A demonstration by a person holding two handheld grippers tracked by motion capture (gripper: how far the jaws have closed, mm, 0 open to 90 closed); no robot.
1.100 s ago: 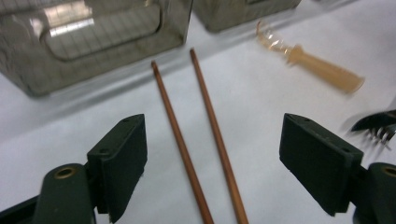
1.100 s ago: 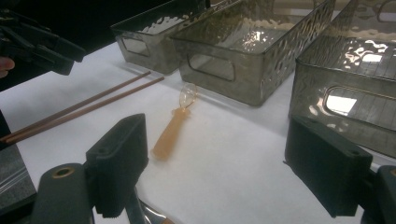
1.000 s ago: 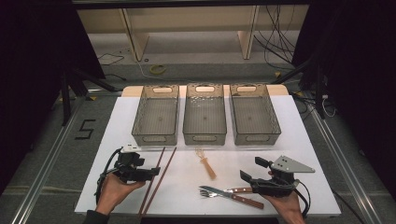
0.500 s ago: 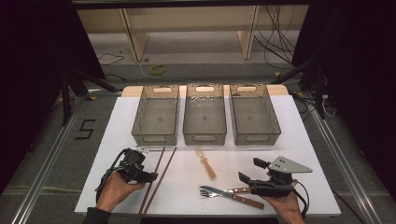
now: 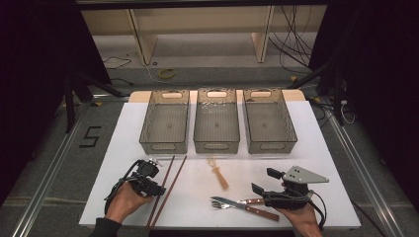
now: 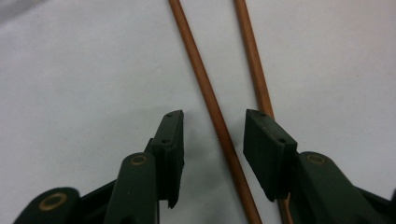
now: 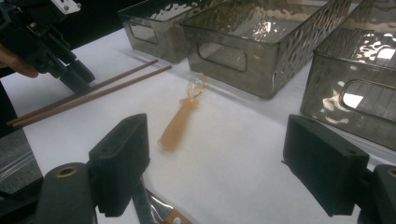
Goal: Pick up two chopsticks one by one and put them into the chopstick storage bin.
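Two brown chopsticks (image 5: 169, 187) lie side by side at the front left of the white table. My left gripper (image 5: 159, 189) points down over them. In the left gripper view its jaws (image 6: 215, 133) straddle one chopstick (image 6: 212, 107), with a gap on both sides. The other chopstick (image 6: 252, 56) runs under the right-hand pad. These jaws have just been closing. My right gripper (image 5: 264, 181) rests at the front right, open (image 7: 222, 163), with nothing between its pads. A fork and knife (image 5: 237, 204) with wooden handles lie just in front of it.
A small orange-handled utensil with a clear head (image 5: 218, 173) lies mid-table (image 7: 180, 121). Three clear grey bins stand in a row behind: left (image 5: 164, 146), middle (image 5: 216, 146), right (image 5: 271, 146). The table's front edge is close to both hands.
My left gripper has tipped down over the chopsticks and shifted slightly right, and its jaws have narrowed around one stick. The right gripper has stayed put.
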